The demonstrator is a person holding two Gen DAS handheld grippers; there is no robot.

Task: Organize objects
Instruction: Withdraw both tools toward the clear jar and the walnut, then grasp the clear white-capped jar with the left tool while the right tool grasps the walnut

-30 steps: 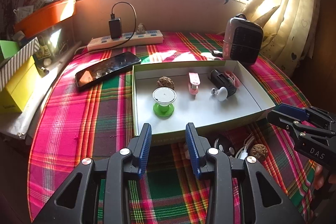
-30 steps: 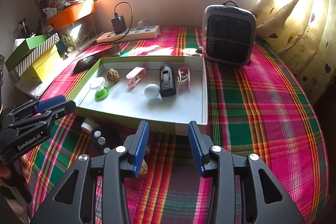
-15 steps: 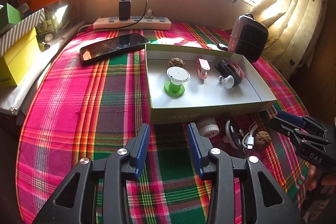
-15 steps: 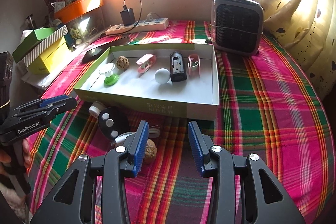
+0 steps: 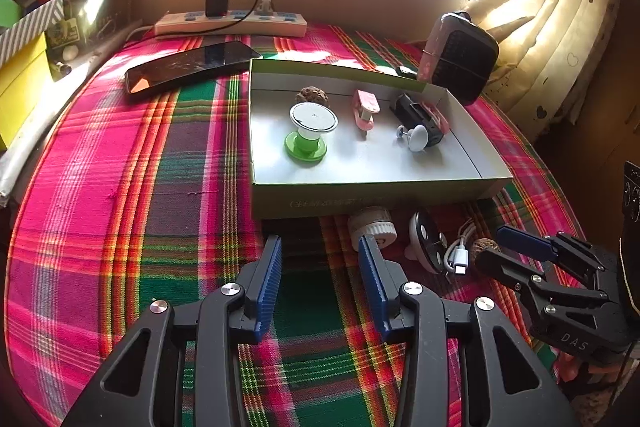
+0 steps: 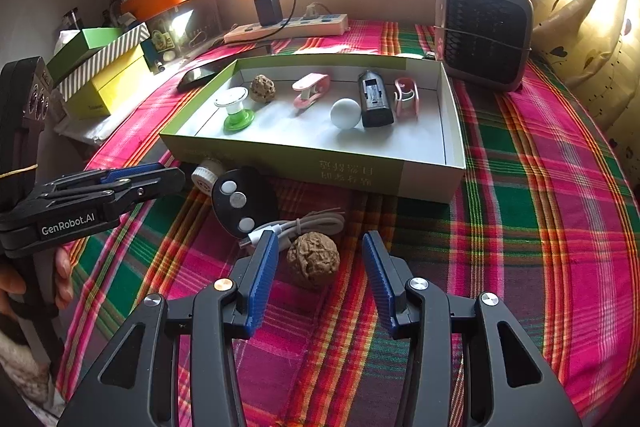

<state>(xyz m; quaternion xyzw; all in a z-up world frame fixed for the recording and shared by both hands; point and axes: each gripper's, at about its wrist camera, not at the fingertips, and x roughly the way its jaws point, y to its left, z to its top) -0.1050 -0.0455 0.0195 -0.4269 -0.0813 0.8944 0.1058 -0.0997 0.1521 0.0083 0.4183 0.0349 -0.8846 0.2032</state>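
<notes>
A shallow green-sided box (image 6: 360, 173) (image 5: 360, 199) on the plaid cloth holds a green spool (image 6: 236, 107), a walnut, a pink clip (image 6: 310, 89), a white ball, a black device and a pink ring. In front of the box lie a white cap (image 6: 205, 175), a black oval remote (image 6: 240, 201), a white cable (image 6: 308, 225) and a walnut (image 6: 313, 261). My right gripper (image 6: 320, 267) is open with the walnut between its fingers, apart from both pads. My left gripper (image 5: 320, 267) is open and empty, just left of the white cap (image 5: 374, 227).
A phone (image 5: 188, 67), a power strip with a charger (image 5: 232, 23) and a small heater (image 6: 486, 31) stand behind the box. Yellow and green boxes (image 6: 100, 71) and an orange tray sit at the left. A curtain hangs at the right.
Both grippers pulled back from the box toward the table's near edge. The loose items in front of the box came into view, and the walnut now lies between the right gripper's fingers.
</notes>
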